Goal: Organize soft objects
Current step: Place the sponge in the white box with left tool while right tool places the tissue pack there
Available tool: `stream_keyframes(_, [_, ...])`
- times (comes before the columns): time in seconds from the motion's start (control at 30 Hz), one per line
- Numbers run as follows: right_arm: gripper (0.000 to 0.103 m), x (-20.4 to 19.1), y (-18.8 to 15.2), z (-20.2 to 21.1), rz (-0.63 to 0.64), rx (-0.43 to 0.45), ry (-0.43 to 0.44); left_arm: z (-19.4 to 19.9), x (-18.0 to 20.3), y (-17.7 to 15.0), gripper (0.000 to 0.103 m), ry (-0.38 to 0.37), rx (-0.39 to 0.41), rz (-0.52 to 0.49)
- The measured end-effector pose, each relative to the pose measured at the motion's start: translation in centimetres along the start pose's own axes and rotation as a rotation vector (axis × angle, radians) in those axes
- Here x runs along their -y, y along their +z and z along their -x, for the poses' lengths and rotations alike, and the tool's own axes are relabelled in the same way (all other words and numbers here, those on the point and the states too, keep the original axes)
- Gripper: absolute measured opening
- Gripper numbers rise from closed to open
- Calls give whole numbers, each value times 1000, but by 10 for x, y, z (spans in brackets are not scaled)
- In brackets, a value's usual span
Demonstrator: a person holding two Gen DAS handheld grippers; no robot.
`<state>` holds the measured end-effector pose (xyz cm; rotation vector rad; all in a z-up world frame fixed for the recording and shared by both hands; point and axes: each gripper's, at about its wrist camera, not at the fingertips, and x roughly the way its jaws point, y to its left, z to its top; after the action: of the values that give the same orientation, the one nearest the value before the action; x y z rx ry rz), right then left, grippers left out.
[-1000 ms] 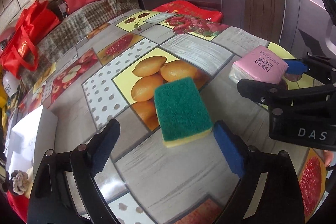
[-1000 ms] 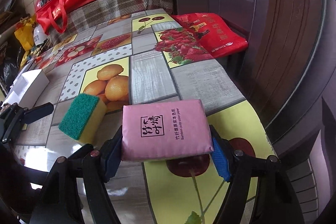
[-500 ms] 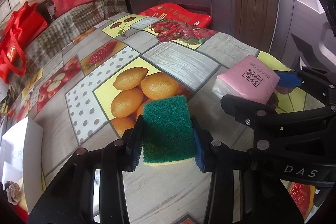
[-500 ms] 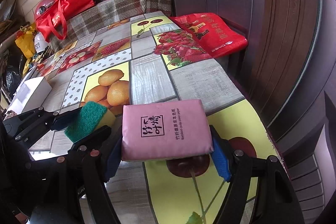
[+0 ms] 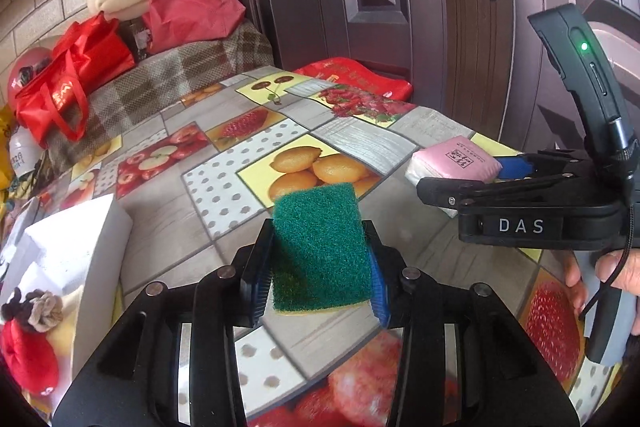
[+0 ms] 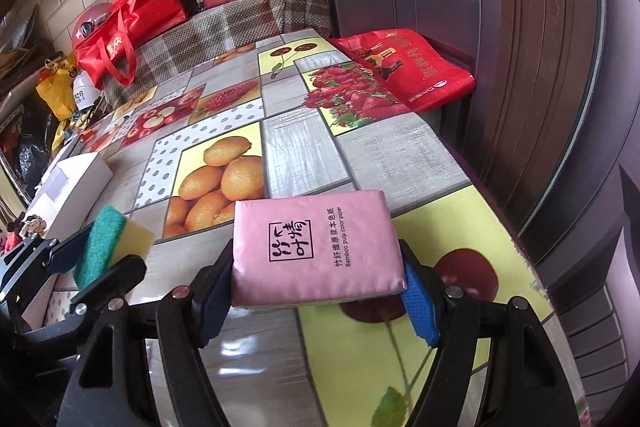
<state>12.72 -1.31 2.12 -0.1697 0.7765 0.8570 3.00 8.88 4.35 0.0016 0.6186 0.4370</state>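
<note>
Both soft things are picked up, so the grasping looks done; what is left, by my judgement, is carrying each to wherever it belongs, and neither view makes that place plain.

The left gripper [image 5: 320,267] has its jaws closed against the 2 long sides of the sponge [image 5: 320,247], green face up, yellow foam below, lifted clear of the table [image 5: 192,211].

The right gripper [image 6: 316,291] is clamped on the pink tissue pack [image 6: 316,251], which sits flat between the blue pads, at 3 o'clock from the sponge in the left view.

Count: 1 sponge, 1 tissue pack, 2 grippers.

At 9 o'clock from the sponge stands 1 white box [image 5: 76,251], possibly the destination. A small red plush toy [image 5: 28,351] lies at 8 o'clock, perhaps a 3rd soft thing still to sort.
</note>
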Motion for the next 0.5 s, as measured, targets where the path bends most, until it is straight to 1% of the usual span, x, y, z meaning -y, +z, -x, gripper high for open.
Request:
stream_keyframes(0.1, [74,-23,-8,9,49,27,6,25,-21,-18,40,26,27,31])
stream_keyframes(0.23, [74,-58,-17,18,128,54,16,52,-56,-36,40,56,50,114])
stream_keyframes(0.37, [74,-89,-23,21,185,62,34,74,-93,-42,40,66,83,219])
stream_keyframes(0.5, [74,-113,-26,24,241,66,38,92,-116,-42,40,87,121,260])
